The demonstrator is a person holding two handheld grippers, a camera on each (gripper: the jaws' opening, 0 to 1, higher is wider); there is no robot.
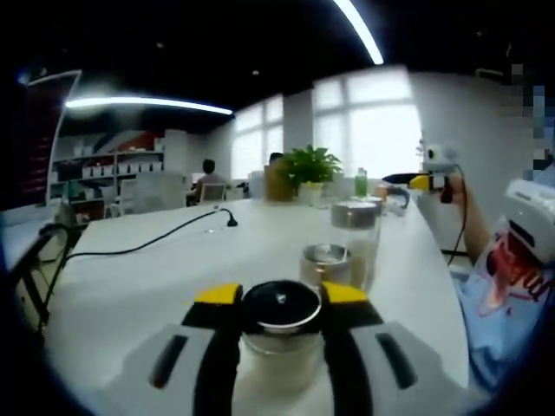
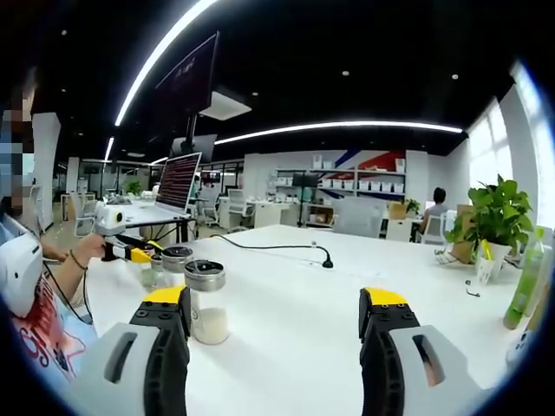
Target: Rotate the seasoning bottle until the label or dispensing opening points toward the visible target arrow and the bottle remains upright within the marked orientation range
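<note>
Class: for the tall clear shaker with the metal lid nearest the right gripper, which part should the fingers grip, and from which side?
Grip the tall clear shaker on its straight glass wall below the metal lid, coming in level from the right gripper, whose fingers stand open. The shaker is upright and round, so opposite sides suit a sideways pinch.

My left gripper view sits low and very near the table (image 1: 130, 286), facing down its length toward the windows. My right gripper view looks across the table (image 2: 295, 295) toward the shelves. Both share the black cable and the potted plant (image 1: 310, 166) (image 2: 494, 212).
</note>
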